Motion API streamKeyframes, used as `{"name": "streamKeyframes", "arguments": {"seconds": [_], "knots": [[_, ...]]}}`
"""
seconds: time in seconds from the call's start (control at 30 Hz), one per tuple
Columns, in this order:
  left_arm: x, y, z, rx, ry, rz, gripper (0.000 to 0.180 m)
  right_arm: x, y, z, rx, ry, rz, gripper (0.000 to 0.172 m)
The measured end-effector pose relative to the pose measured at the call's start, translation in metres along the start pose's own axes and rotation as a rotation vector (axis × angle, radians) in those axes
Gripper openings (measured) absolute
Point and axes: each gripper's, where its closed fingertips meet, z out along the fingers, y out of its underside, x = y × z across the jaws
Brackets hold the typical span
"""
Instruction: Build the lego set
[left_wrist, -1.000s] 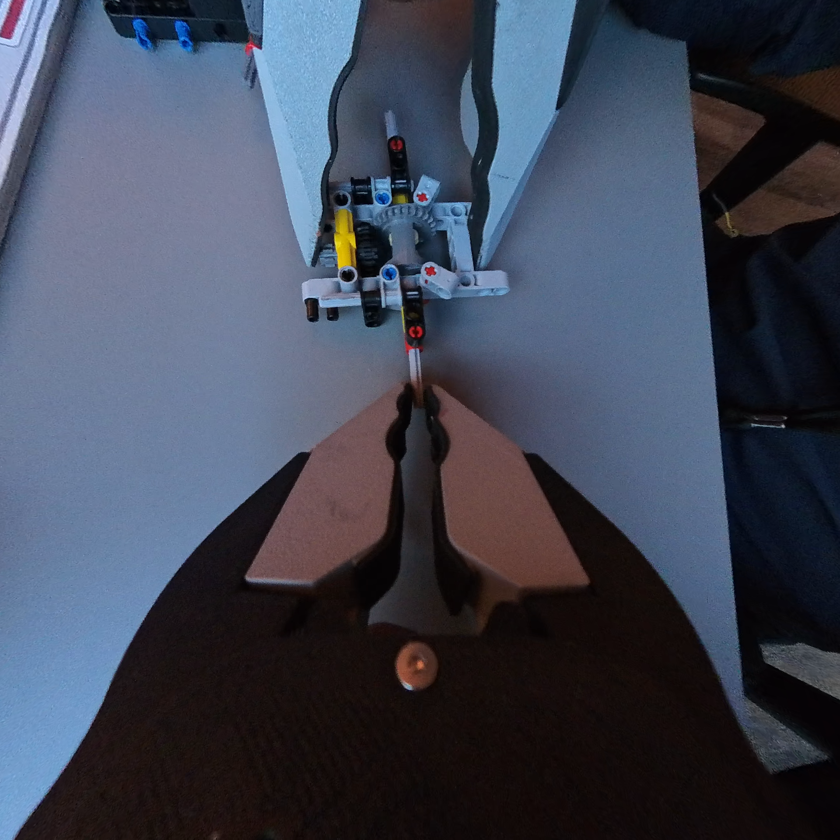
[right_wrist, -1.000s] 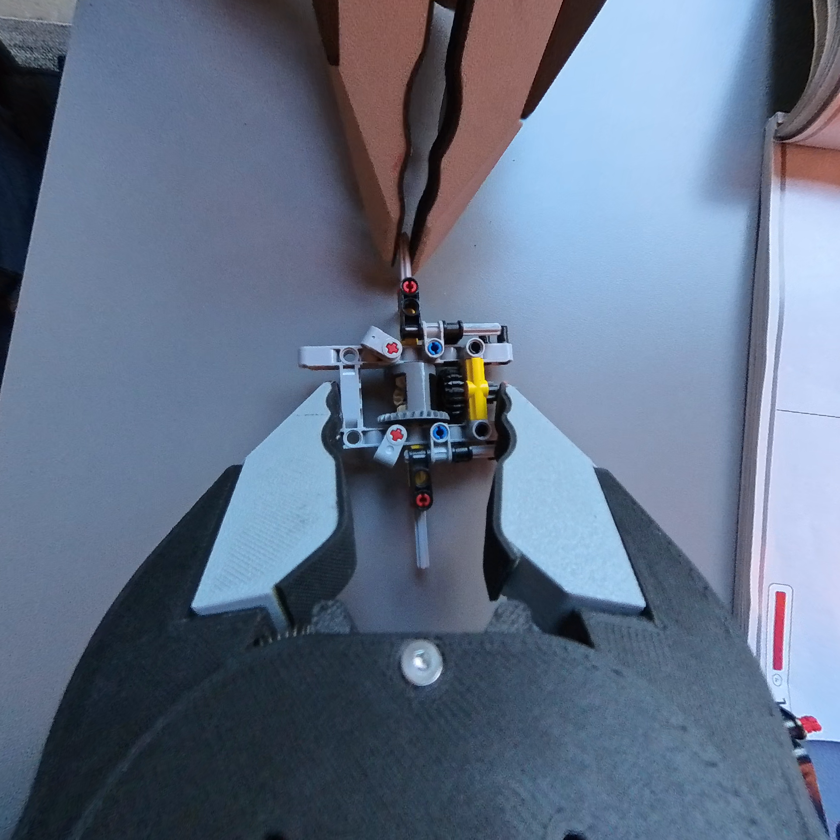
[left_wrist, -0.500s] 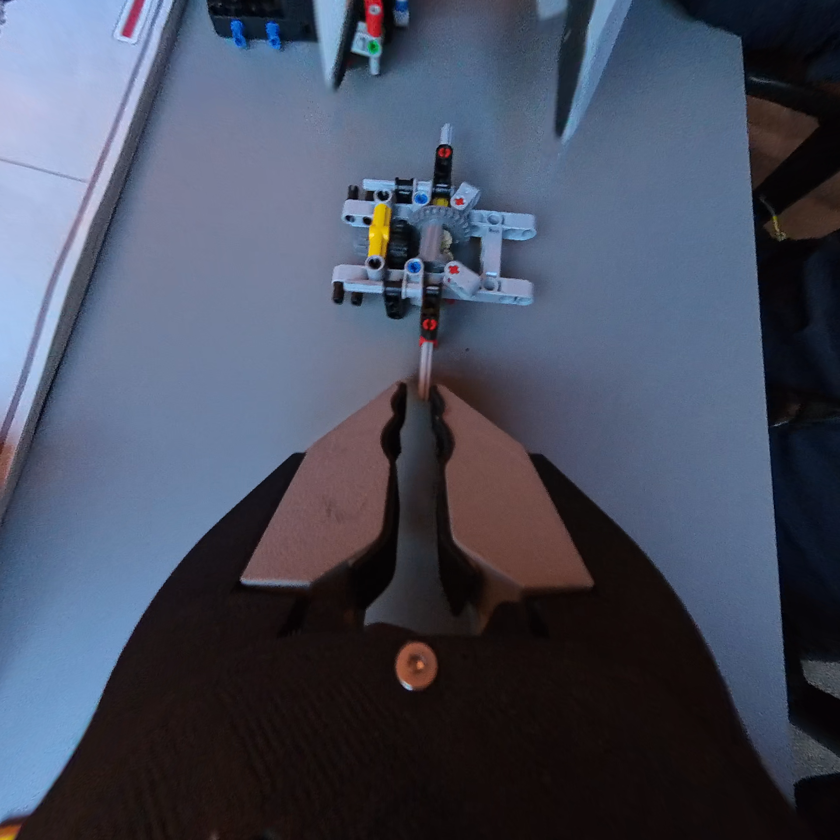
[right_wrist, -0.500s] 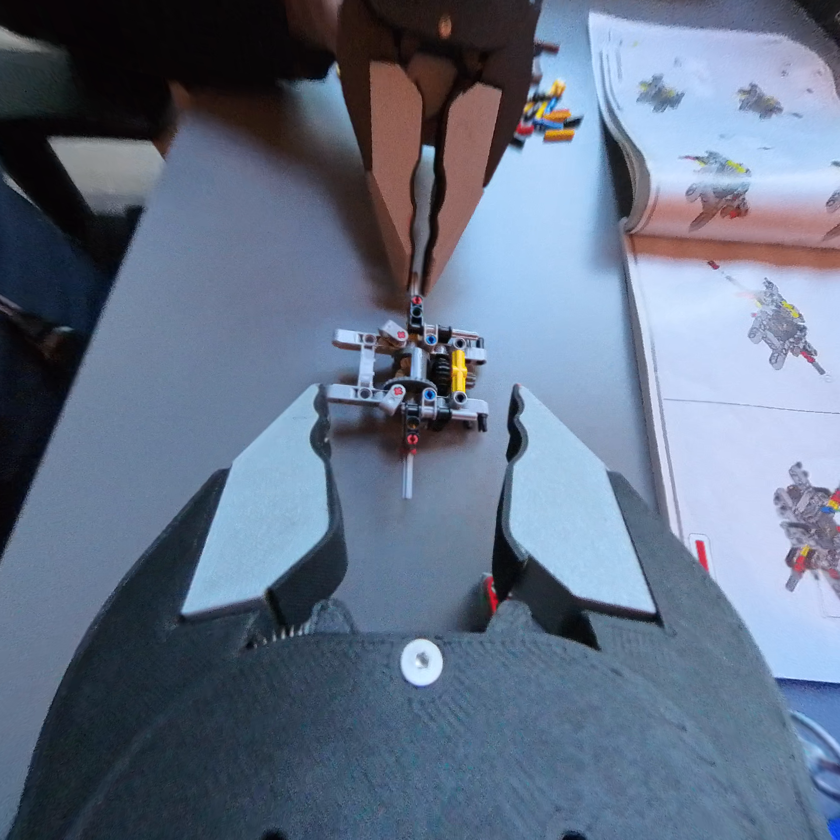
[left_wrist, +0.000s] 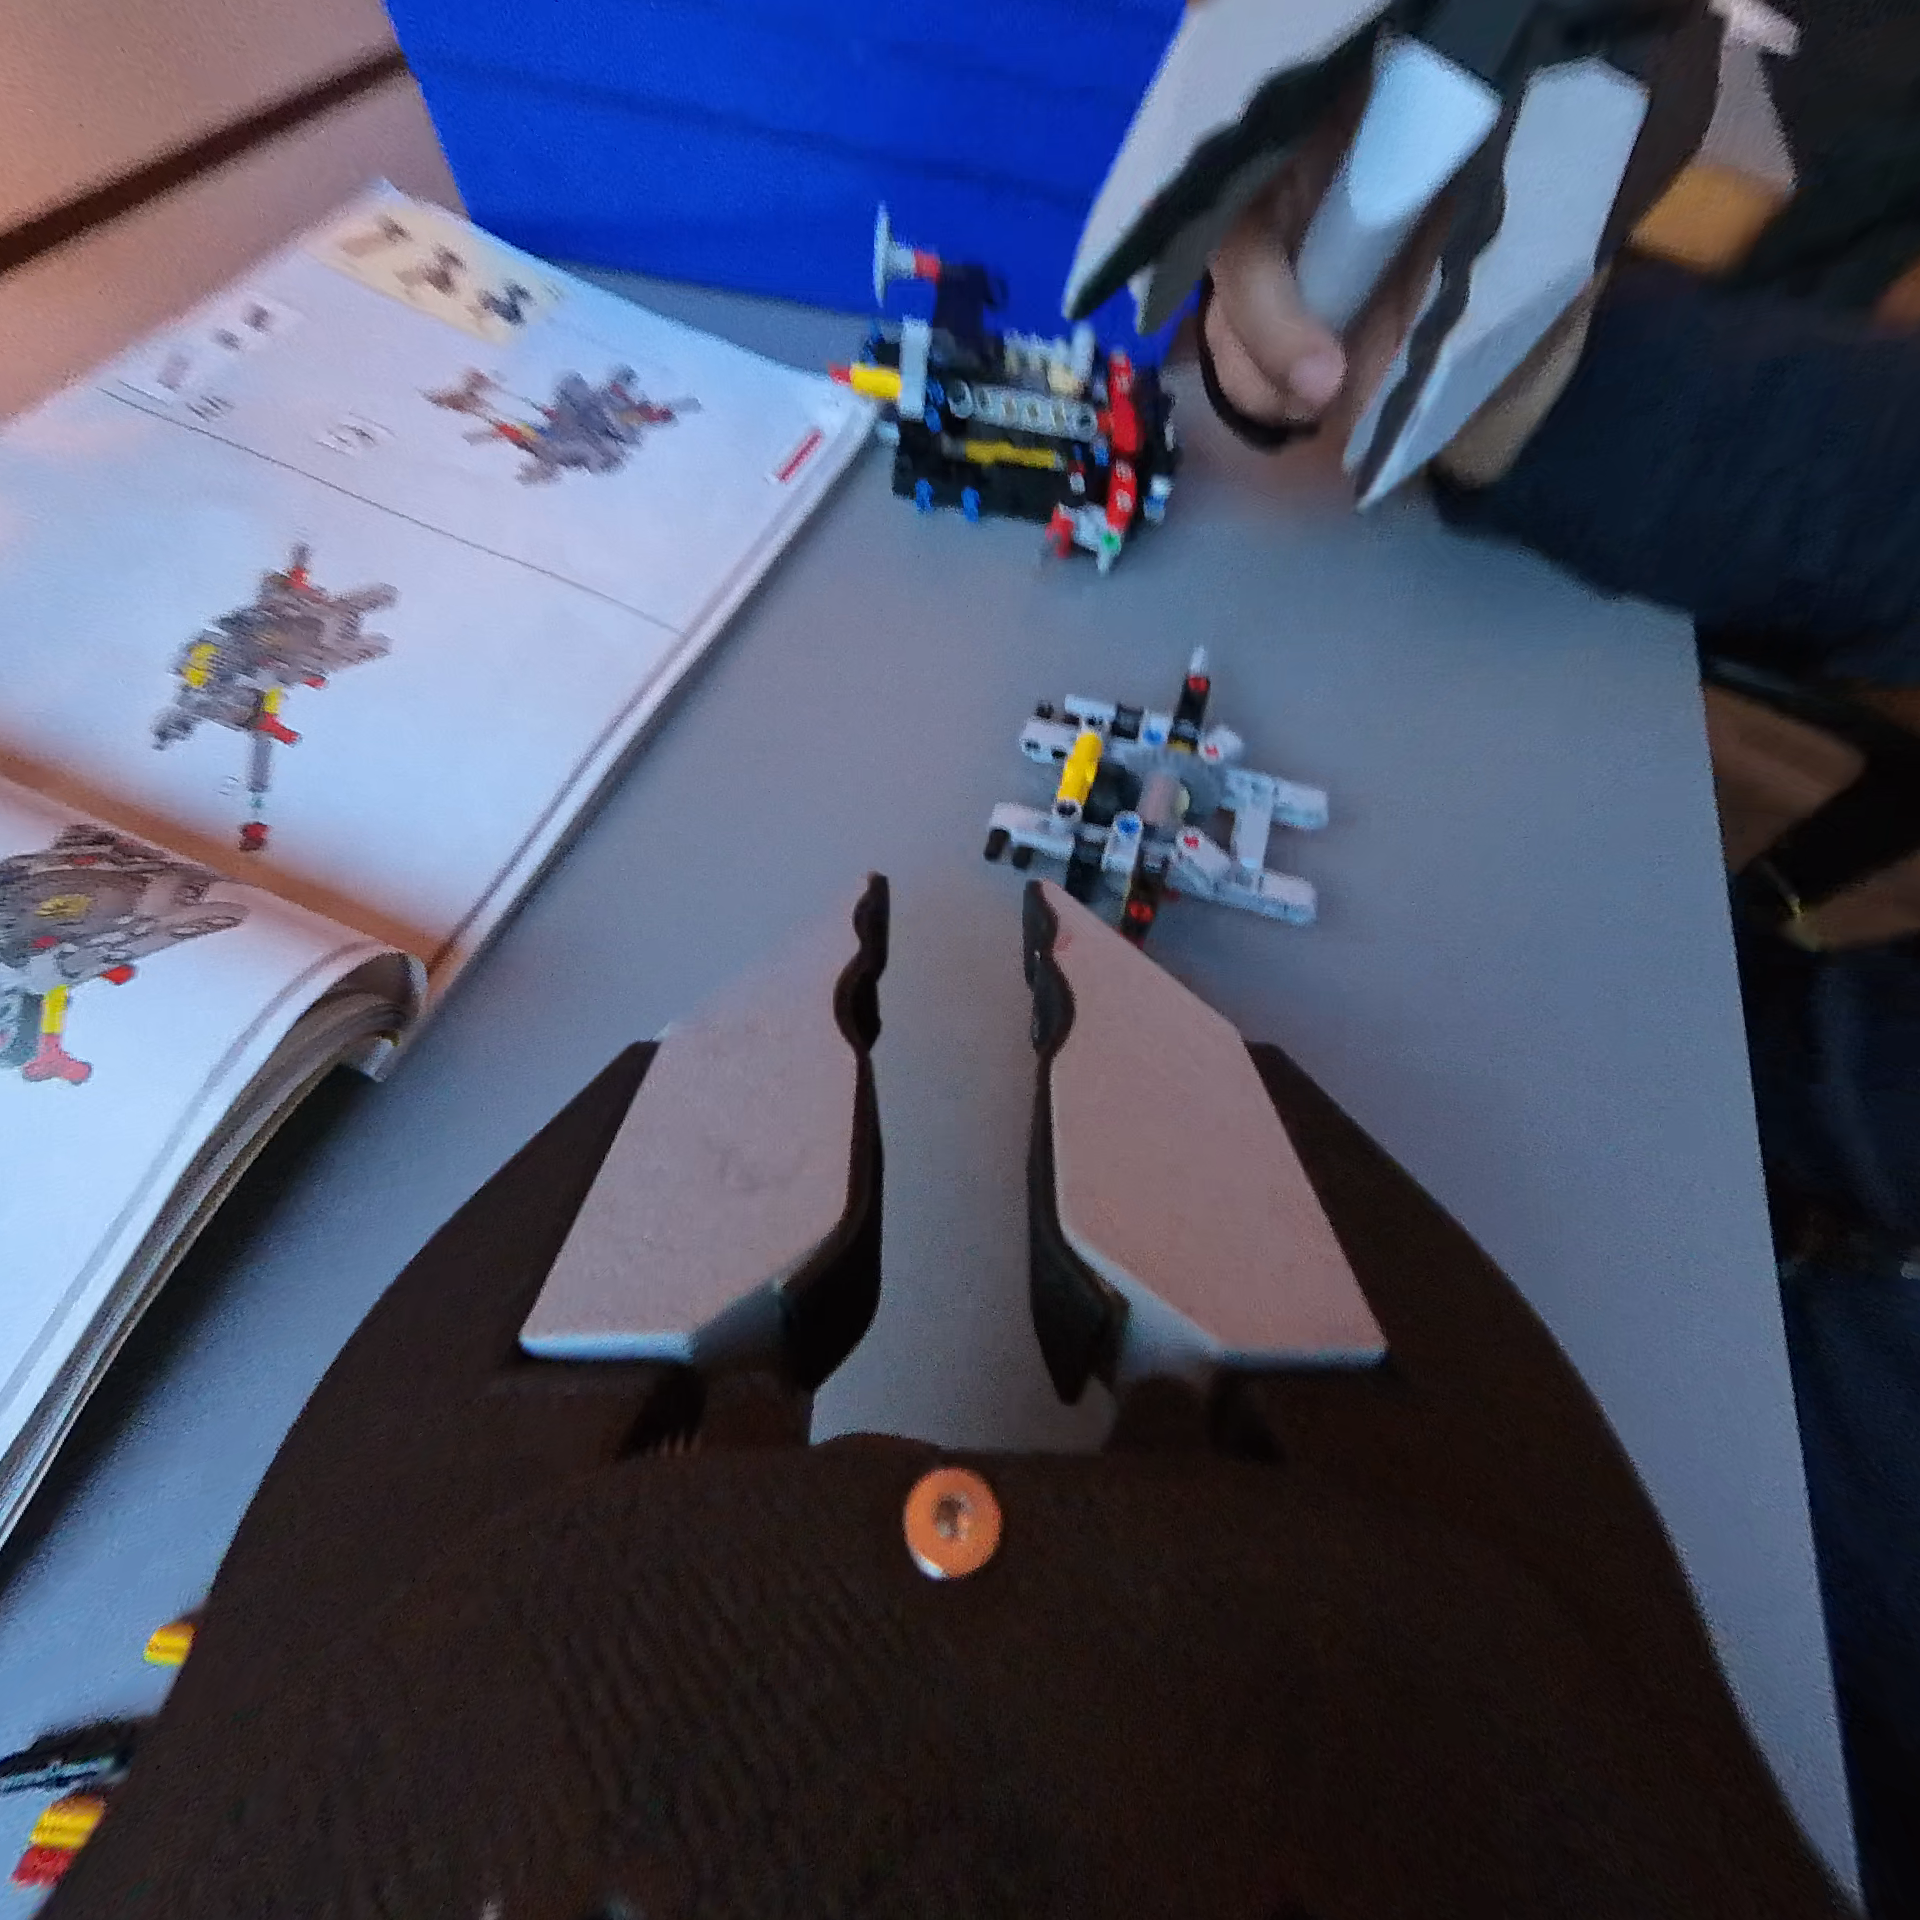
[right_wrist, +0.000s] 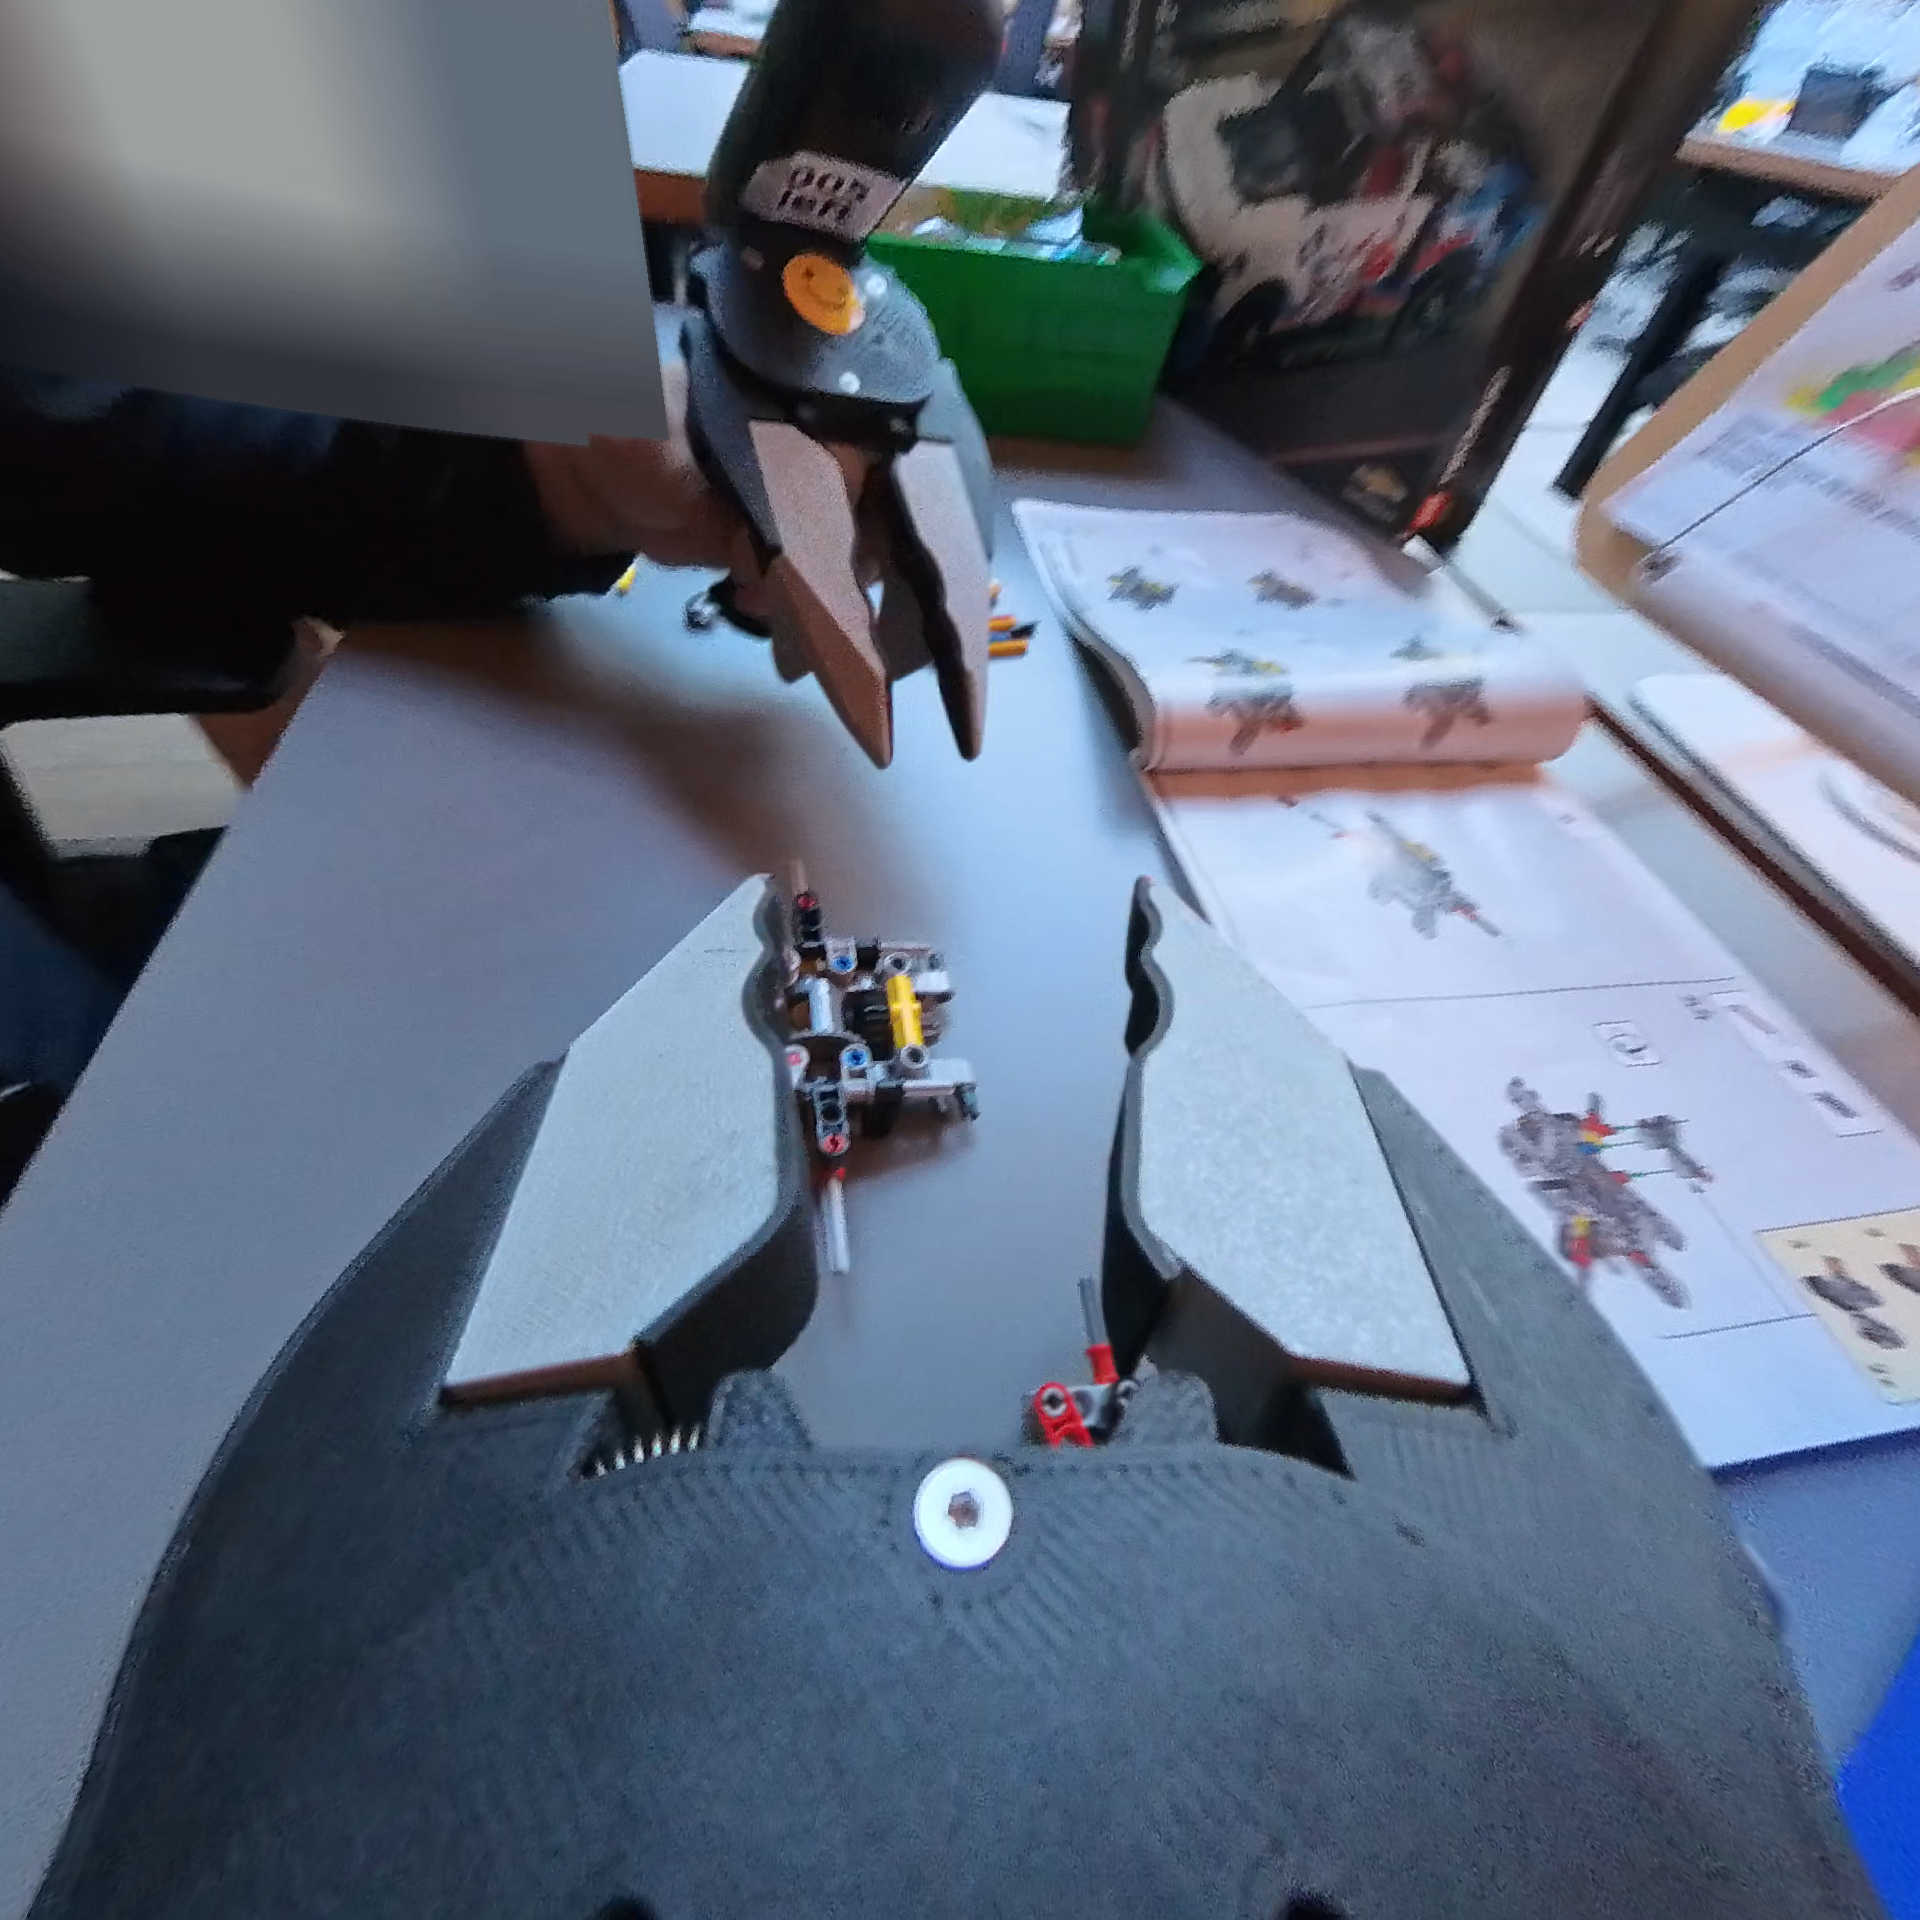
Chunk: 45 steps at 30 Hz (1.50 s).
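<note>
Your left gripper has let go of the gearbox assembly's axle and lifted, spread and empty; your right gripper hangs spread above the counter, assembly freed.

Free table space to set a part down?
Bare grey table between the small brick assembly and its far edge. Narrower strip between assembly and open instruction booklet. Crowded by the larger black build beyond.

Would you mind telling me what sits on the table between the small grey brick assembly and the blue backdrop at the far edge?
In the left wrist view, a larger black brick build stands on the grey table between the small grey assembly and the blue backdrop.
</note>
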Motion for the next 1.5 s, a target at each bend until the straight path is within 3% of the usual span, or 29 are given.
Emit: {"name": "streamKeyframes", "arguments": {"seconds": [0.23,0.4,0.5,1.5], "knots": [[-0.008,-0.014,-0.007,0.09,-0.067,-0.021,0.022,0.031,-0.018,-0.02,0.076,0.27,-0.11,0.052],[-0.01,-0.017,-0.009,0.115,-0.071,-0.036,0.02,0.045,-0.026,-0.037,0.139,0.371,-0.117,0.024],[-0.01,-0.016,-0.008,0.108,-0.065,-0.04,0.02,0.048,-0.029,-0.042,0.159,0.403,-0.129,0.017],[-0.013,-0.009,-0.003,0.068,-0.11,-0.005,0.015,0.051,-0.016,-0.036,0.139,0.371,-0.08,0.004]]}}
